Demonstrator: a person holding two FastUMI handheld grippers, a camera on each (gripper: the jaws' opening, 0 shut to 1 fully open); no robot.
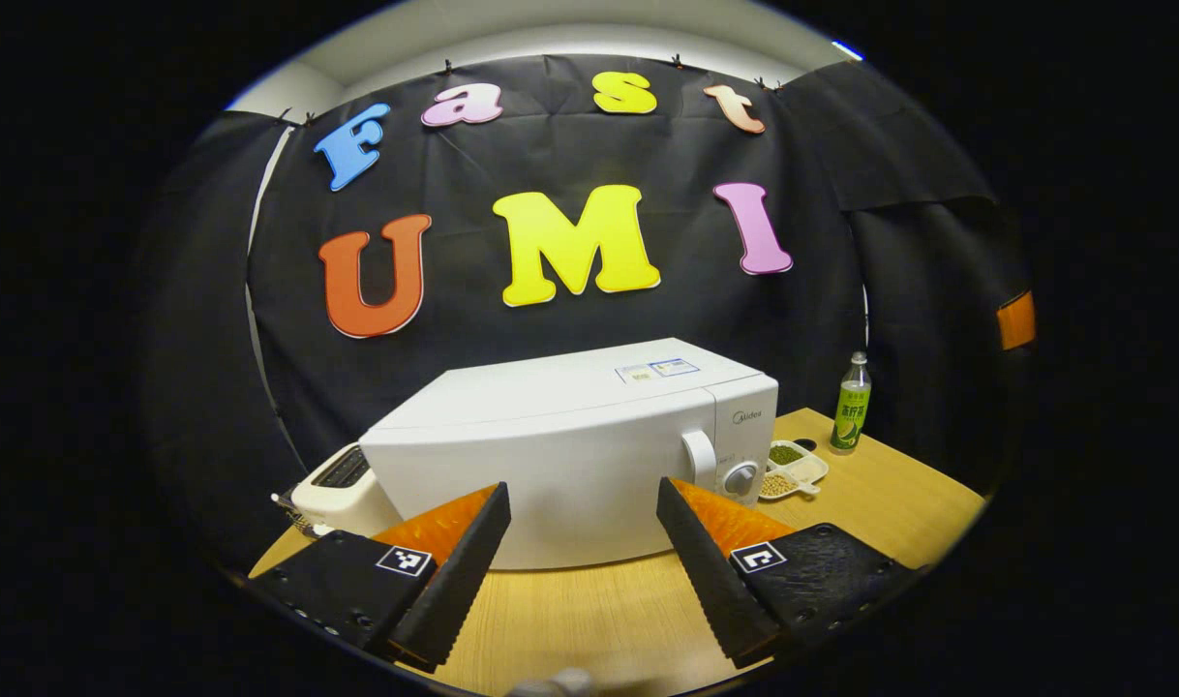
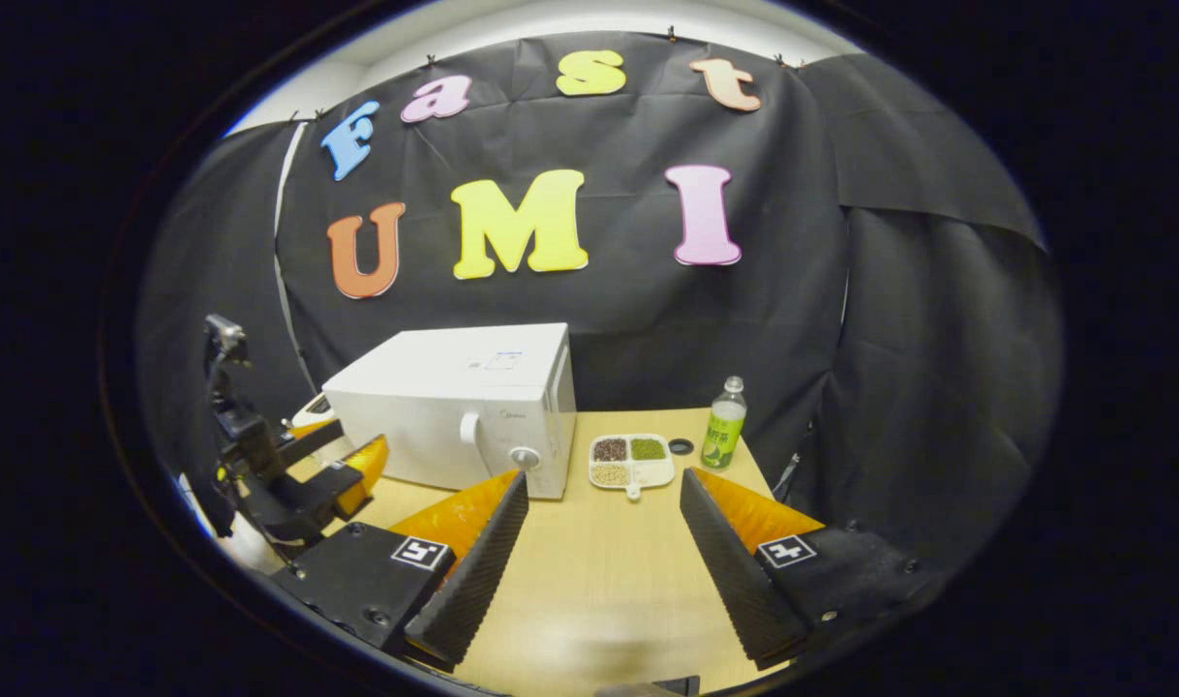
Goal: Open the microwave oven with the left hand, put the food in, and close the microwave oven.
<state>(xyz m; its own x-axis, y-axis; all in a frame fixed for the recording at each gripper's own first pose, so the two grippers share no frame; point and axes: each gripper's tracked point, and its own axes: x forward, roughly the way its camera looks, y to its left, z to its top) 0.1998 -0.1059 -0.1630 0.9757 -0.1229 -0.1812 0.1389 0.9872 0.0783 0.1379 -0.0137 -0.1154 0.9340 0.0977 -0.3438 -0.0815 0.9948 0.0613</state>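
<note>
From my left gripper view I see the left gripper (image 1: 582, 566) spread wide with nothing between its fingers, held above the wooden table (image 1: 599, 620) and facing the white microwave oven (image 1: 570, 445), whose door is closed. The door handle (image 1: 699, 459) and the round knob (image 1: 740, 478) sit at the oven's right end, just beyond my right finger. A white toaster (image 1: 343, 489) stands beside the oven on its left. To the right of the oven lies the divided food tray (image 1: 795, 469) with beans and grains in its compartments, and past it a green-labelled bottle (image 1: 851, 403) stands upright near the wall. In my right gripper view the right gripper (image 2: 604, 557) is likewise wide apart and empty, over the bare table, well short of the tray (image 2: 632, 461), which rests just beside the oven's right front corner. A small dark cap (image 2: 680, 446) lies between tray and bottle. The left gripper (image 2: 328, 474) appears at the left, near the oven's front.
</note>
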